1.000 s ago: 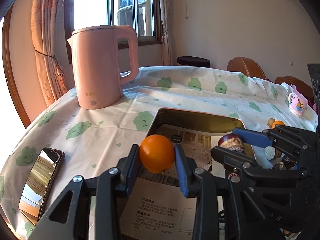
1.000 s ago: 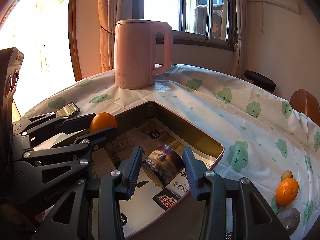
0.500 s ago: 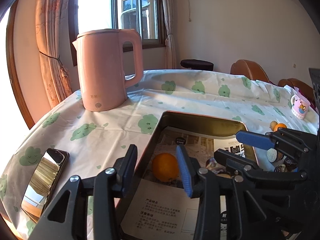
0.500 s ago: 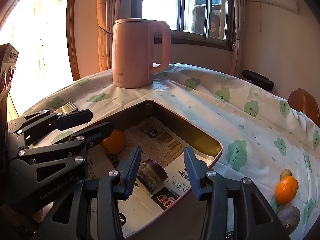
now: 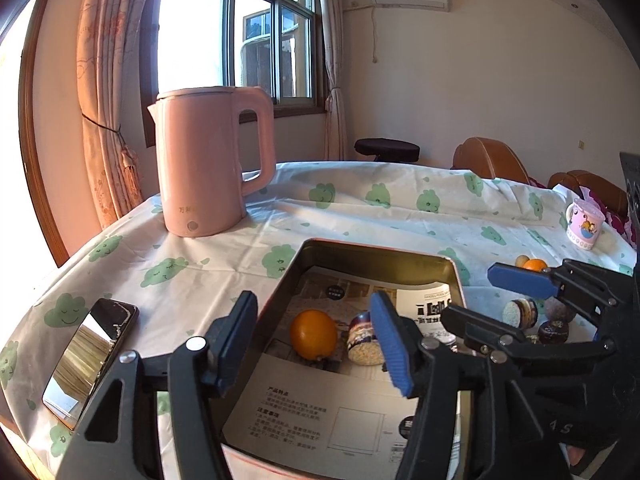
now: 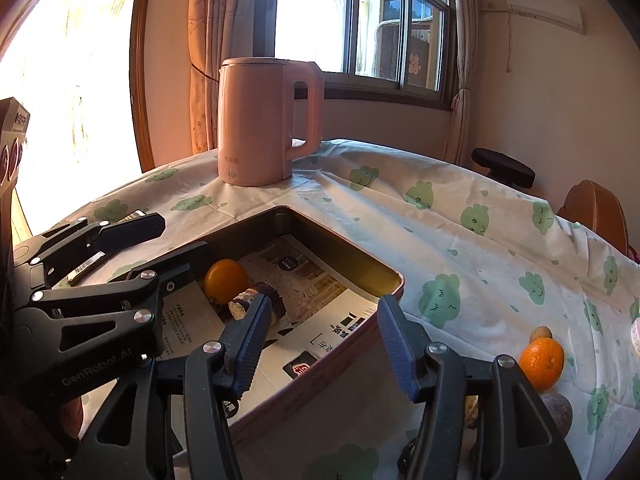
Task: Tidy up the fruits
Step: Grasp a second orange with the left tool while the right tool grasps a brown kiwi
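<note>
An orange [image 5: 313, 334] and a dark cut fruit with a pale seeded face [image 5: 362, 344] lie side by side on the paper lining of a metal tray [image 5: 380, 258]. My left gripper [image 5: 314, 340] hovers above and short of them, its jaws opening with nothing gripped. In the right wrist view the same orange [image 6: 226, 280] and cut fruit [image 6: 256, 300] rest in the tray [image 6: 352, 248]. My right gripper [image 6: 320, 344] hangs over the tray's near rim, its jaws opening and empty. The left gripper [image 6: 160, 246] shows at the left there.
A pink kettle [image 5: 212, 160] stands behind the tray and a phone [image 5: 88, 360] lies at the left table edge. On the cloth to the right lie another orange [image 6: 541, 362], a small brown fruit [image 6: 541, 334], a purple fruit [image 6: 558, 408] and cut pieces [image 5: 520, 313]. A mug [image 5: 584, 228] is far right.
The left gripper let go of the orange and the right let go of the cut fruit. Both now lie in the tray. Both grippers opened wider and drew back and up.
</note>
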`<state>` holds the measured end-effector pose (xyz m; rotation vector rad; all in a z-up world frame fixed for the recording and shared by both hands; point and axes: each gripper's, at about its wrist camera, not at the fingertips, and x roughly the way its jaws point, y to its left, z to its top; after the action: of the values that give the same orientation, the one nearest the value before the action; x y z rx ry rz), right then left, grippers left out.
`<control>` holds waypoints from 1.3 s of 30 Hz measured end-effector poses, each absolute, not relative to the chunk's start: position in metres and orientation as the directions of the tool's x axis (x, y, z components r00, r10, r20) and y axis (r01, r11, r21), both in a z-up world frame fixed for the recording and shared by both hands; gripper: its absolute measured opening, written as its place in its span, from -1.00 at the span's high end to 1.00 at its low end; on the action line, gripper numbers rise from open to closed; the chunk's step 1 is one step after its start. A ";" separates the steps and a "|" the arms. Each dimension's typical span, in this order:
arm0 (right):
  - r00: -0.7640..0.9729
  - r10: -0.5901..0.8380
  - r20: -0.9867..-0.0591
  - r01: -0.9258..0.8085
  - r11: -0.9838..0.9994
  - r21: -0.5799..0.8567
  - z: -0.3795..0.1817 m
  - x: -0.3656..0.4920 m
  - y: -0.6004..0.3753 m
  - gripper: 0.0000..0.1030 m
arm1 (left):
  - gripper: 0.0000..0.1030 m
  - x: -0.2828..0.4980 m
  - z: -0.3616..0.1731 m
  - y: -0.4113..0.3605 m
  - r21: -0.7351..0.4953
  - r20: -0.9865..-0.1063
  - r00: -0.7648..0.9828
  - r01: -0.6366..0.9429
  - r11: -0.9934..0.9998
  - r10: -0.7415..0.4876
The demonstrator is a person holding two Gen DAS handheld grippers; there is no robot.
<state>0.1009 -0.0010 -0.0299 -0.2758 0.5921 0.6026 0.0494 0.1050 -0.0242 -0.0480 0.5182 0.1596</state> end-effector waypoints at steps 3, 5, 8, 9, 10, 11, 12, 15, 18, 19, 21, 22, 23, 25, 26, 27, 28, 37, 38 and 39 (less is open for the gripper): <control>0.689 0.438 -0.578 -0.586 0.806 -0.087 -0.024 0.088 -0.027 -0.25 | -0.49 0.037 -0.019 0.088 -0.022 -0.468 0.878 -0.124 0.992 0.099; 0.714 0.411 -0.567 -0.556 0.825 -0.102 -0.021 0.079 -0.052 -0.28 | -0.57 0.031 -0.017 0.074 -0.023 -0.457 0.887 -0.091 0.996 0.071; 0.746 0.362 -0.558 -0.499 0.860 -0.109 -0.022 0.067 -0.094 -0.35 | -0.61 0.027 -0.018 0.051 -0.024 -0.456 0.890 -0.034 0.999 0.019; 0.754 0.343 -0.560 -0.477 0.872 -0.107 -0.023 0.064 -0.109 -0.35 | -0.61 0.028 -0.019 0.044 -0.024 -0.461 0.887 -0.015 1.000 0.002; 0.760 0.326 -0.562 -0.457 0.884 -0.104 -0.024 0.061 -0.123 -0.35 | -0.61 0.028 -0.021 0.036 -0.026 -0.465 0.885 0.004 1.000 -0.016; 0.764 0.310 -0.566 -0.438 0.893 -0.101 -0.025 0.059 -0.135 -0.35 | -0.62 0.028 -0.022 0.029 -0.028 -0.469 0.882 0.023 0.999 -0.033; 0.767 0.291 -0.571 -0.417 0.903 -0.100 -0.027 0.057 -0.147 -0.35 | -0.62 0.029 -0.024 0.022 -0.028 -0.476 0.878 0.039 0.999 -0.048; 0.765 0.267 -0.586 -0.388 0.917 -0.089 -0.032 0.055 -0.169 -0.35 | -0.62 0.036 -0.032 0.005 -0.022 -0.504 0.861 0.071 0.997 -0.073; 0.753 0.271 -0.599 -0.395 0.915 -0.083 -0.037 0.056 -0.175 -0.35 | -0.62 0.040 -0.038 -0.006 -0.018 -0.527 0.845 0.090 0.996 -0.085; 0.746 0.280 -0.604 -0.404 0.912 -0.077 -0.038 0.057 -0.174 -0.35 | -0.62 0.040 -0.039 -0.008 -0.015 -0.533 0.842 0.094 0.995 -0.087; 0.732 0.287 -0.618 -0.419 0.905 -0.075 -0.042 0.059 -0.170 -0.34 | -0.62 0.041 -0.041 -0.012 -0.014 -0.542 0.835 0.106 0.994 -0.096; 0.728 0.284 -0.624 -0.420 0.904 -0.078 -0.044 0.059 -0.169 -0.34 | -0.62 0.041 -0.041 -0.013 -0.014 -0.542 0.834 0.110 0.994 -0.100; 0.723 0.276 -0.633 -0.420 0.904 -0.085 -0.047 0.060 -0.168 -0.27 | -0.62 0.041 -0.041 -0.014 -0.011 -0.541 0.835 0.111 0.994 -0.099; 0.705 0.260 -0.659 -0.416 0.905 -0.087 -0.053 0.063 -0.168 -0.06 | -0.62 0.041 -0.042 -0.015 -0.011 -0.545 0.833 0.110 0.994 -0.098; 0.695 0.263 -0.670 -0.417 0.905 -0.078 -0.054 0.065 -0.168 -0.03 | -0.62 0.042 -0.042 -0.015 -0.014 -0.547 0.831 0.112 0.994 -0.101; 0.686 0.268 -0.677 -0.420 0.905 -0.067 -0.055 0.067 -0.168 0.00 | -0.62 0.042 -0.043 -0.015 -0.015 -0.548 0.830 0.111 0.994 -0.101; 0.678 0.280 -0.680 -0.425 0.904 -0.052 -0.056 0.068 -0.168 0.03 | -0.62 0.043 -0.043 -0.014 -0.015 -0.550 0.829 0.110 0.994 -0.100; 0.597 0.335 -0.729 -0.493 0.870 -0.003 -0.065 0.078 -0.152 0.19 | -0.62 0.041 -0.045 -0.020 -0.026 -0.552 0.825 0.131 0.991 -0.124; 0.588 0.333 -0.737 -0.492 0.870 0.001 -0.068 0.079 -0.151 0.35 | -0.62 0.041 -0.046 -0.020 -0.028 -0.554 0.823 0.133 0.991 -0.126; 0.583 0.327 -0.744 -0.489 0.872 0.000 -0.070 0.081 -0.150 0.46 | -0.62 0.041 -0.047 -0.021 -0.031 -0.556 0.821 0.136 0.990 -0.130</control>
<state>0.0805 -0.1502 -0.0704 -0.2143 0.8204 0.4801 0.0408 -0.0214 -0.0468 0.0106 0.5916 -0.1419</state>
